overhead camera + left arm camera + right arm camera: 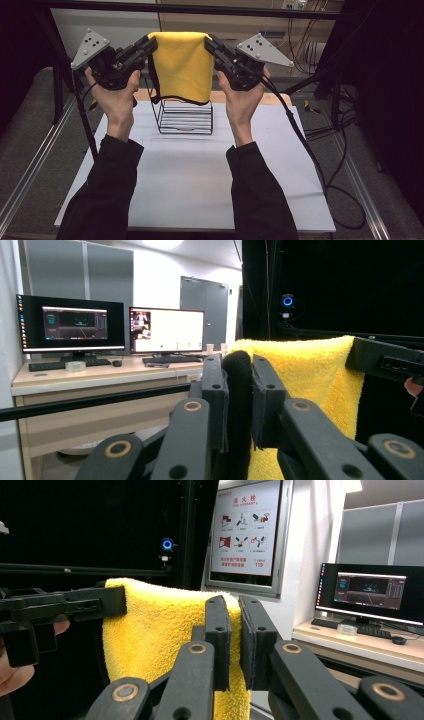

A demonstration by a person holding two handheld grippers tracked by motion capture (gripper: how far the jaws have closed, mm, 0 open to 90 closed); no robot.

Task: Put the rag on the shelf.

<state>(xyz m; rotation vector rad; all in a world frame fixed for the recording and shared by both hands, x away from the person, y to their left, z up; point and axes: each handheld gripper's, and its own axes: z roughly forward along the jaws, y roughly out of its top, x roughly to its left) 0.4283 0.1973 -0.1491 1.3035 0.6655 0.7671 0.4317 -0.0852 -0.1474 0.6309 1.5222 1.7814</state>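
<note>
Yellow cloth hangs folded between the two tools, held up high over the far middle of the white tabletop. The left tool is clamped on the cloth's upper left corner, where its dark hem bunches between the pads in the left gripper view; the right tool is clamped on the upper right corner. Holding both top corners at one height keeps the top edge taut and level, so the cloth drapes flat. Its lower edge hangs just above a black wire rack standing on the tabletop right beneath it. My guess is the cloth is meant to go over that rack, or has come off it.
</note>
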